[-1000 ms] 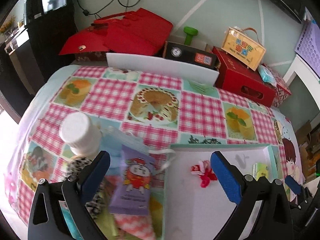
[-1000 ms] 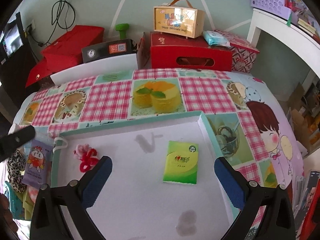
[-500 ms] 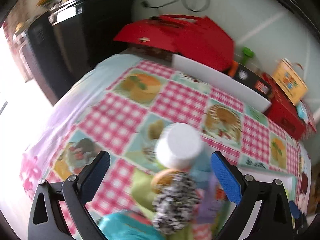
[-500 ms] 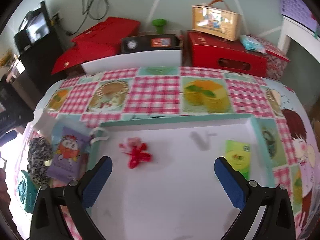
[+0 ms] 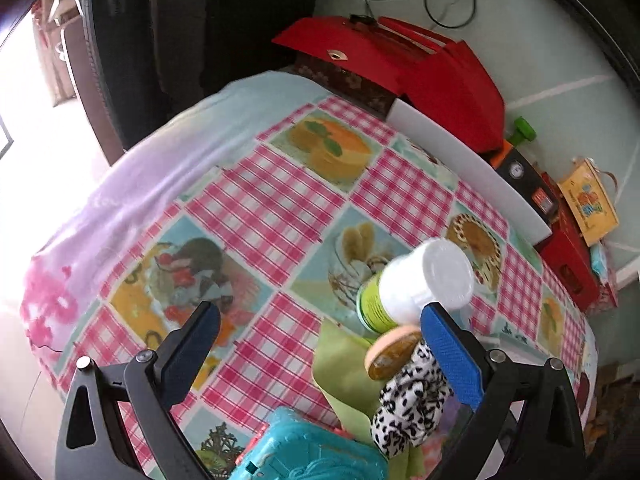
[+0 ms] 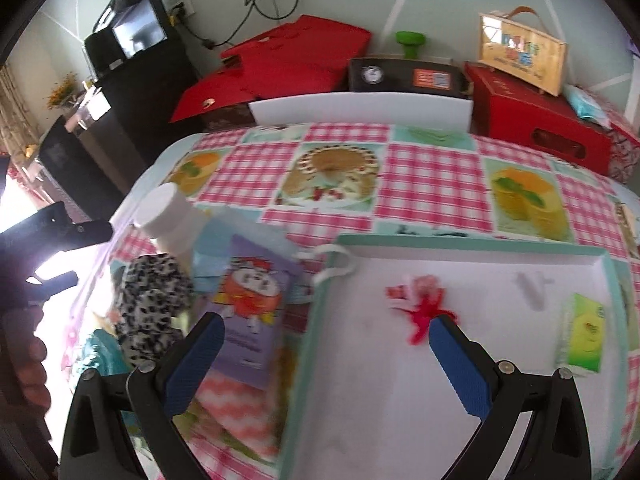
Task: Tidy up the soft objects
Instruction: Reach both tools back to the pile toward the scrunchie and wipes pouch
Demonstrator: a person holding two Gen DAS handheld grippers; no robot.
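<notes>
A white tray (image 6: pixel 460 258) with a teal rim lies on the checked tablecloth. In it are a red and pink hair tie (image 6: pixel 420 304) and a green tissue pack (image 6: pixel 586 334). Left of the tray is a pile: a leopard-print scrunchie (image 6: pixel 154 300), a purple cartoon pouch (image 6: pixel 252 304) and a white-capped bottle (image 6: pixel 168 216). My right gripper (image 6: pixel 326 354) is open and empty above the tray's left rim. My left gripper (image 5: pixel 320 340) is open and empty over the cloth, its right finger beside the scrunchie (image 5: pixel 412 404) and bottle (image 5: pixel 420 284).
A round sponge puff (image 5: pixel 390 354), green cloth (image 5: pixel 344 372) and teal case (image 5: pixel 312 448) lie in the pile. Red boxes (image 6: pixel 532 116), a black case (image 6: pixel 404 74) and a white board (image 6: pixel 360 110) line the table's far edge. Dark furniture (image 6: pixel 120 72) stands at left.
My left gripper has swung left, away from the tray, and now faces the table's left part. My right gripper has moved left from the tray's middle to its left rim.
</notes>
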